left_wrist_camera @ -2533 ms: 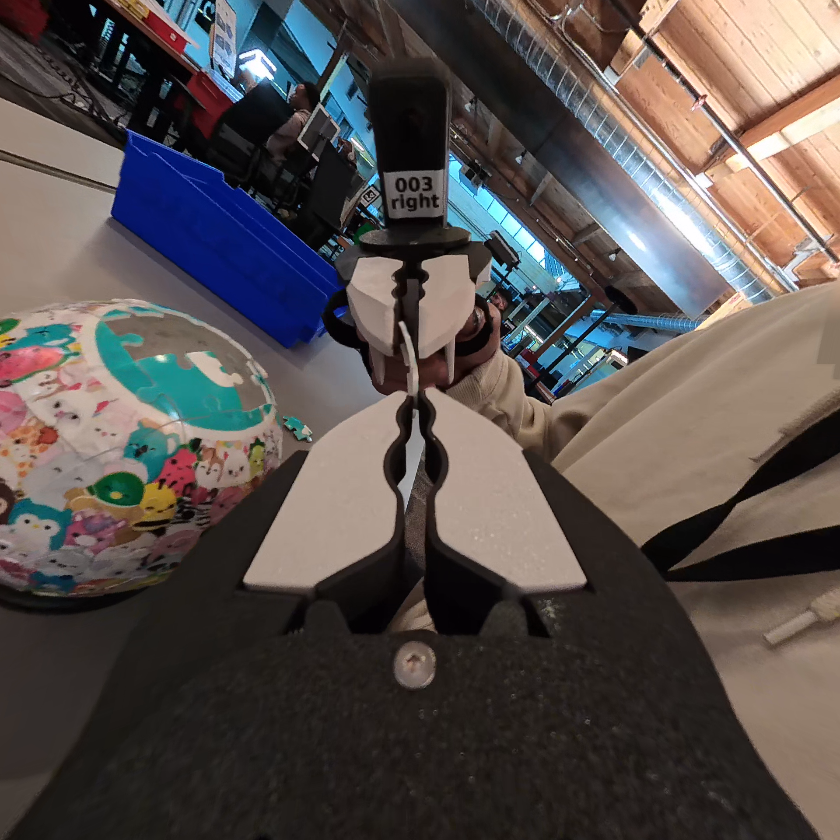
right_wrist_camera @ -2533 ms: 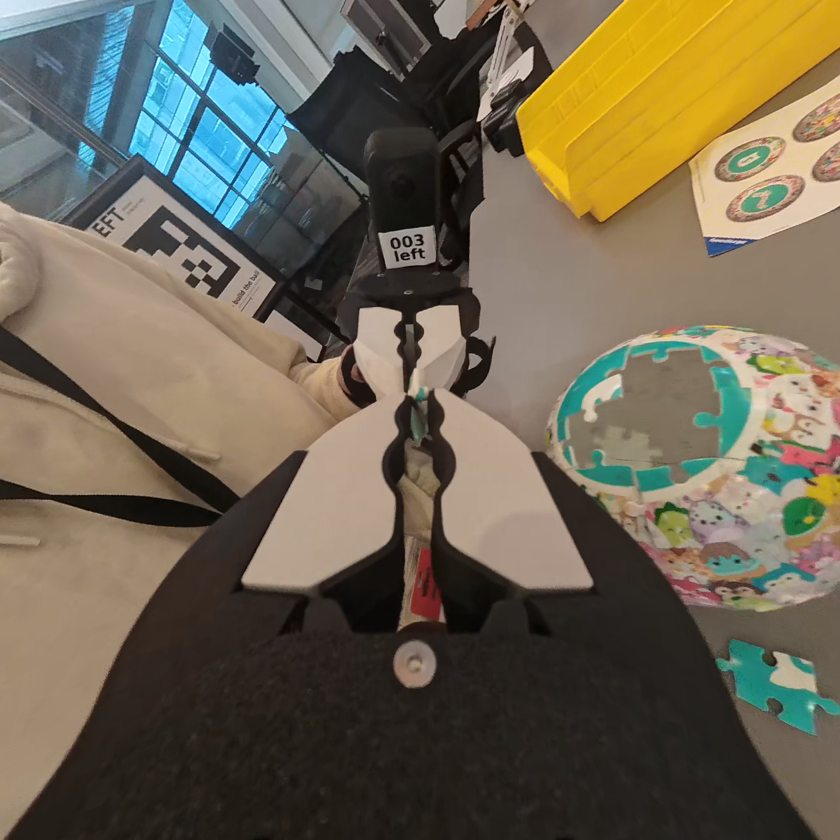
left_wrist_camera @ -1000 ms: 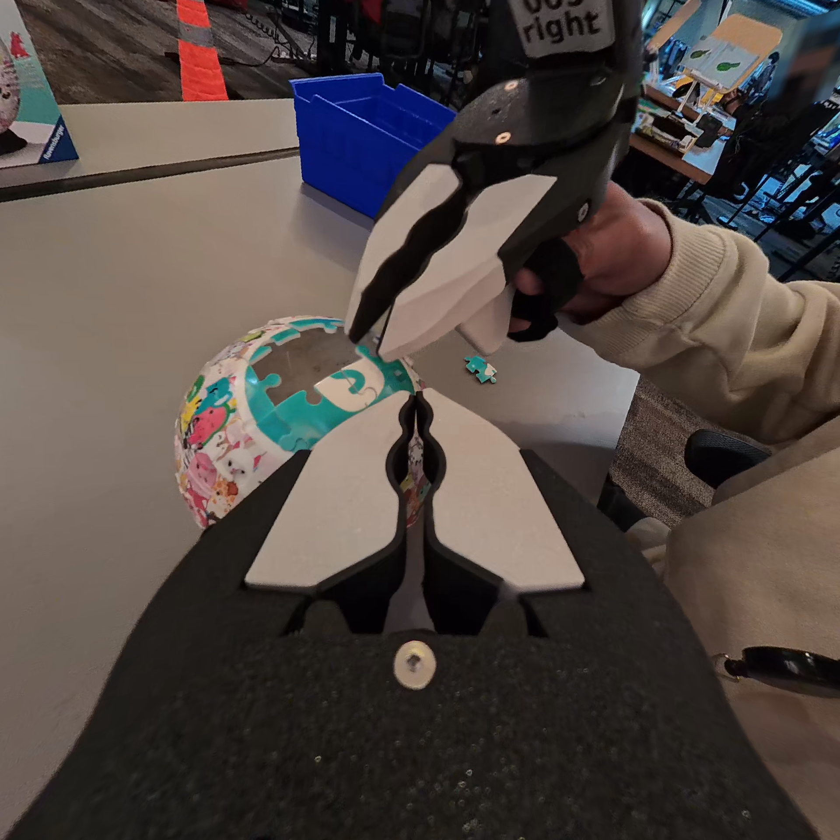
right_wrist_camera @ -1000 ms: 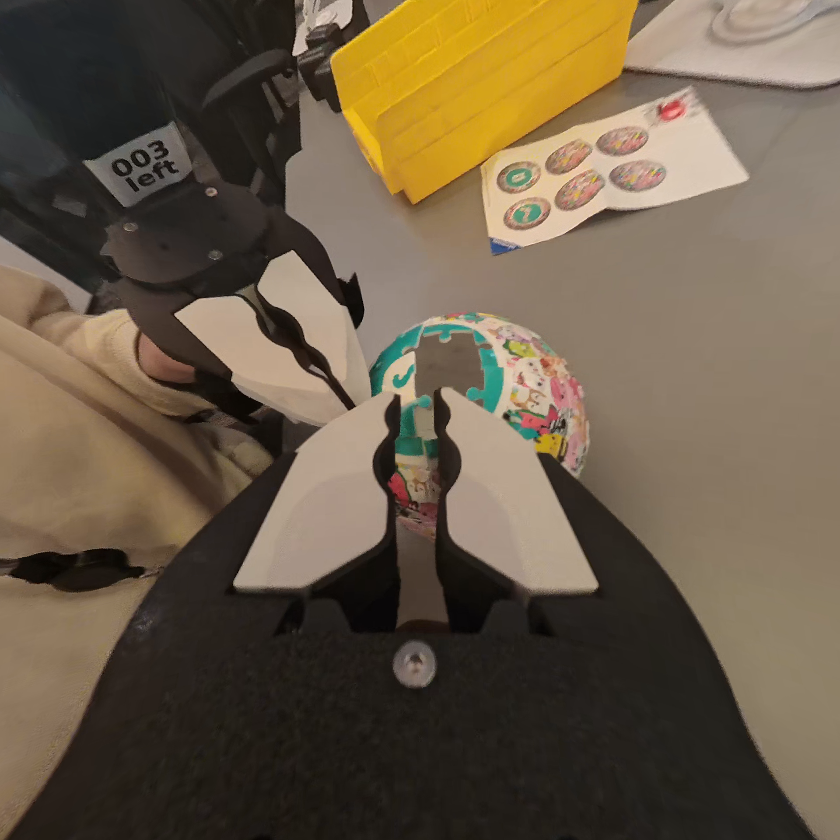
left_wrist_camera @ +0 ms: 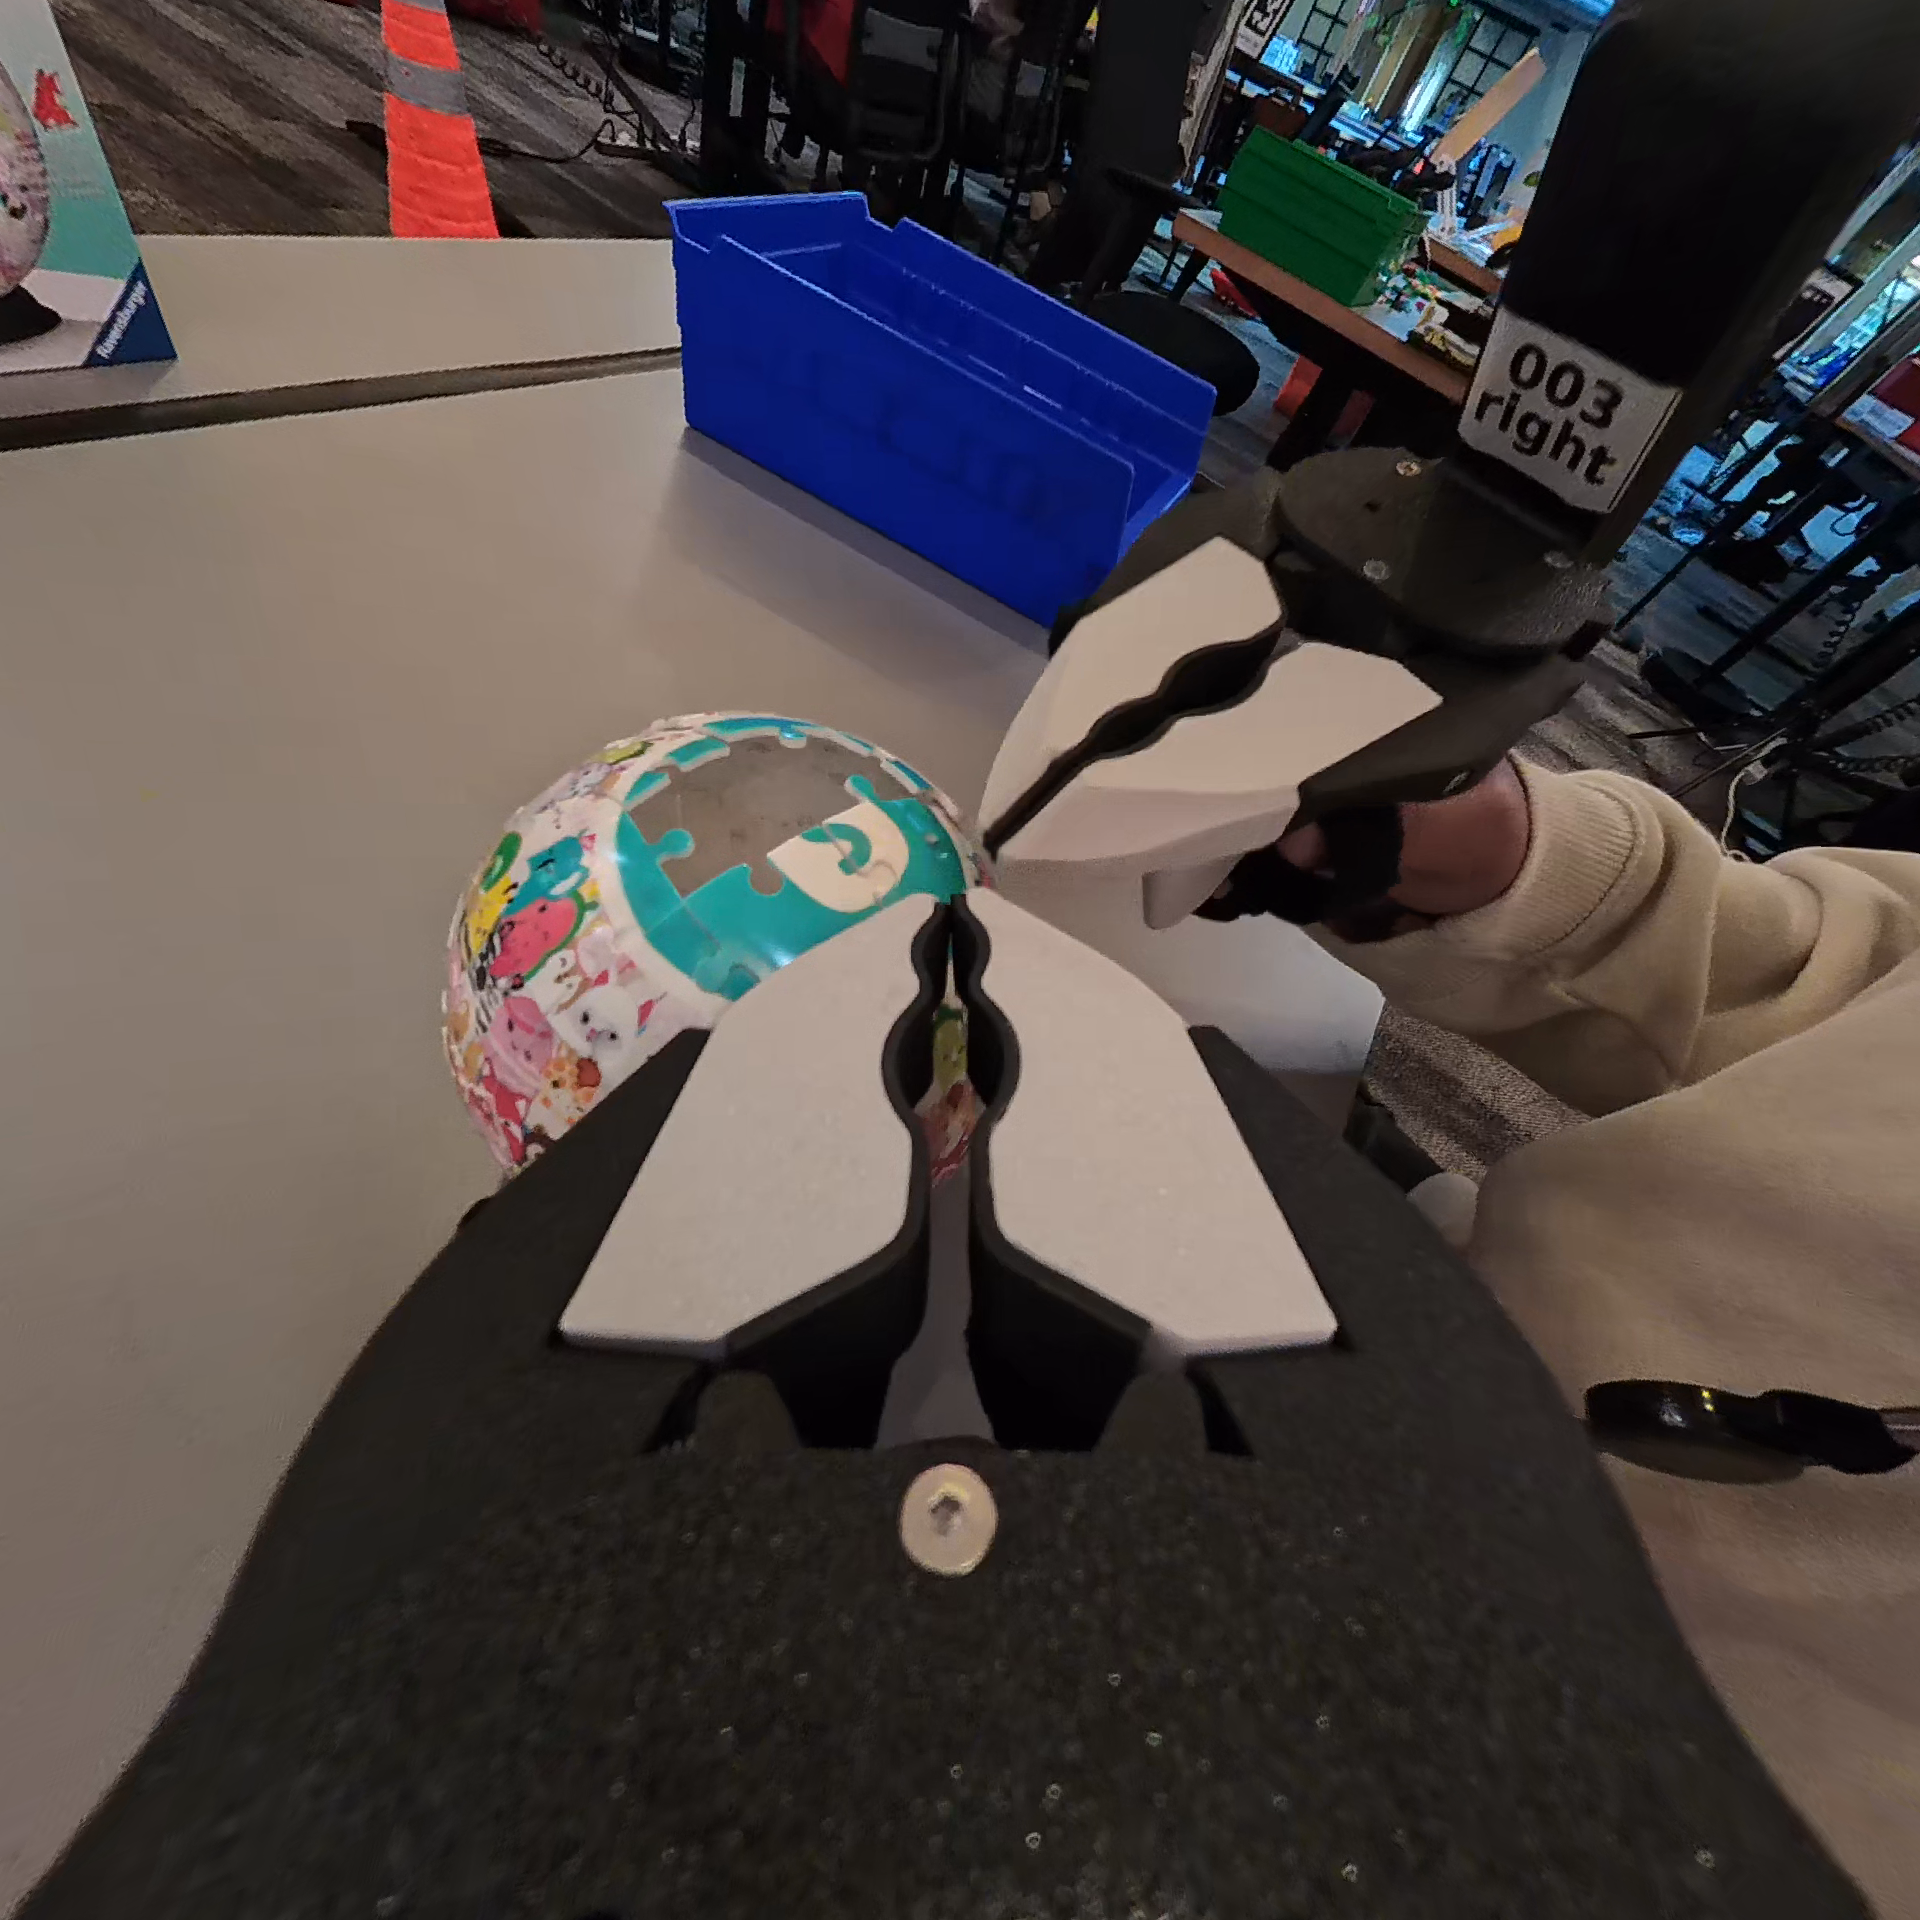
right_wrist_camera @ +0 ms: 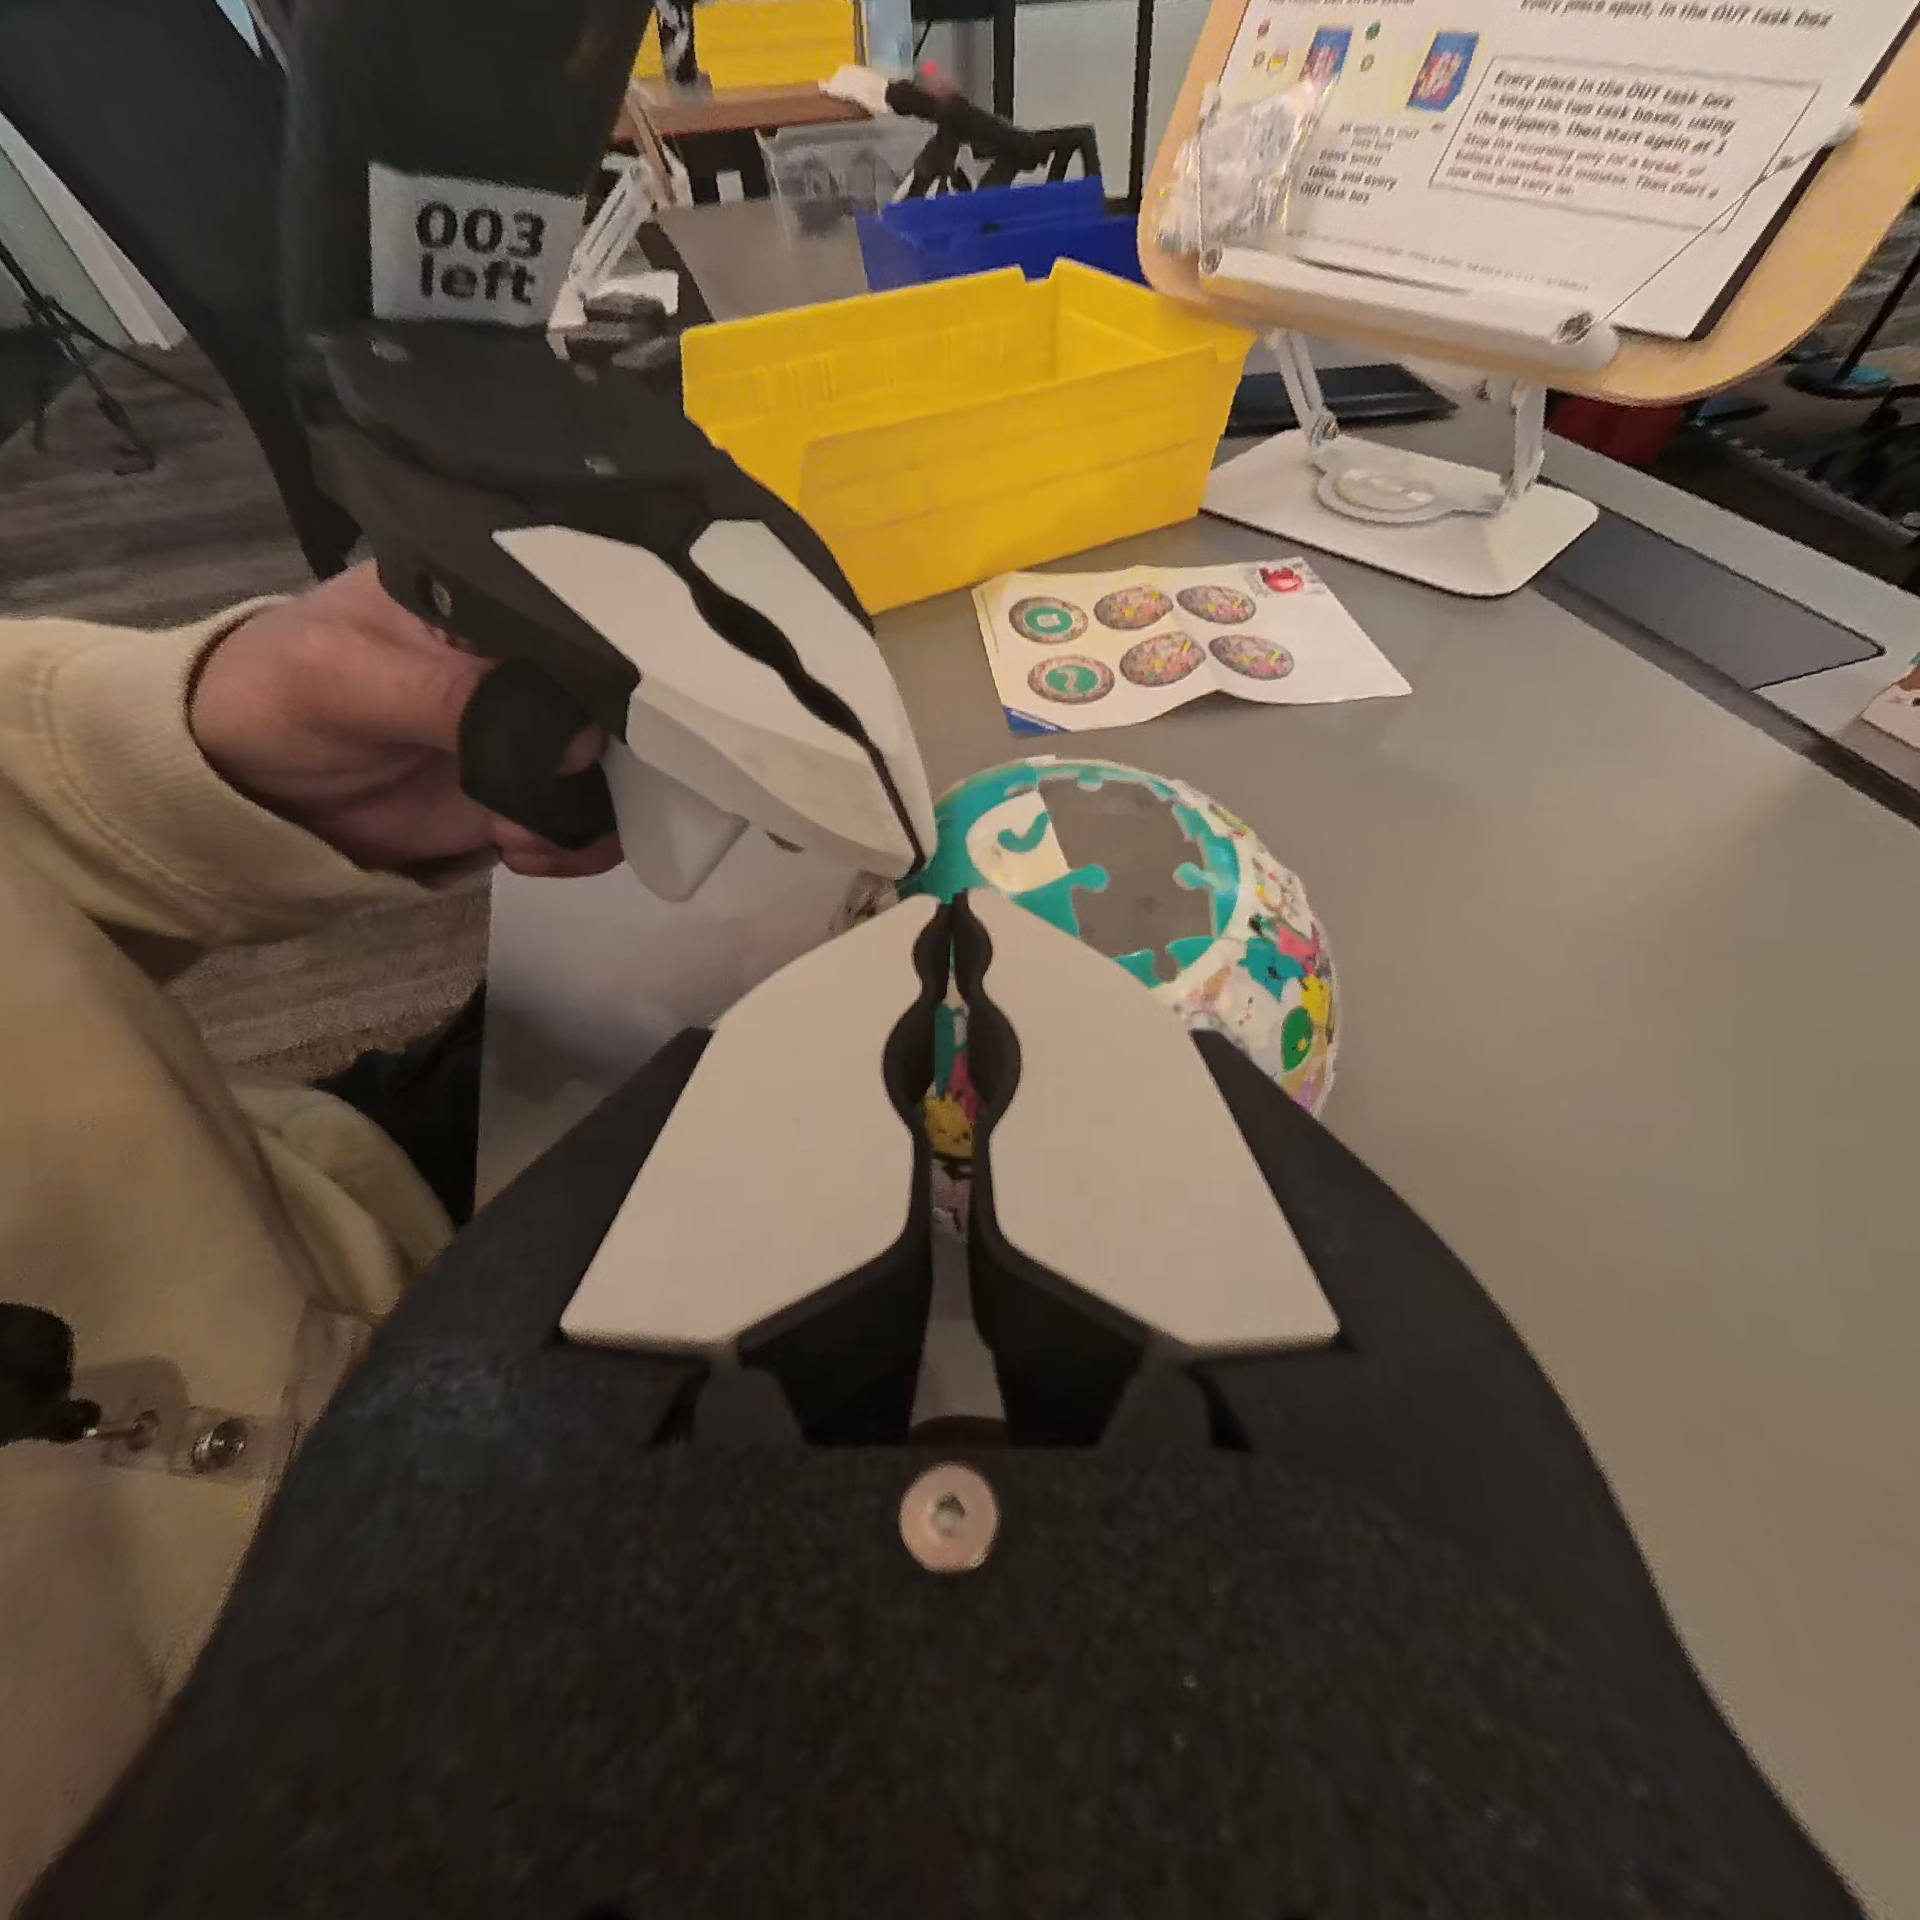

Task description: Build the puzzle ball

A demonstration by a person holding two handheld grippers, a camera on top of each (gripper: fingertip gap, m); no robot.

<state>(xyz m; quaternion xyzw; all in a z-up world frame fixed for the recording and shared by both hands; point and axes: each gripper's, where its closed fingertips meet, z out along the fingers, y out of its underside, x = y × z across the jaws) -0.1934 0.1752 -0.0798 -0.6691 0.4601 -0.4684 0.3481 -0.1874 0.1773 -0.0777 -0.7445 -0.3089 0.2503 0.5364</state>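
While both sets of jaws sit nearly closed and empty, the left gripper (left_wrist_camera: 948,909) and right gripper (right_wrist_camera: 951,904) meet tip-to-tip over the colourful, part-built puzzle ball (left_wrist_camera: 665,914) — it rests on the grey table (left_wrist_camera: 260,727), just beyond them.

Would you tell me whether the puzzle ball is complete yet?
Incomplete: the puzzle ball has a grey jigsaw-edged gap among its teal top pieces.

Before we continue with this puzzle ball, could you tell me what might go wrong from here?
1. Both grippers, left and right, are shut with their tips at the puzzle ball's open hole; pressing could pop neighbouring pieces inward.
2. The ball sits loose on the table and may roll under a sideways push.
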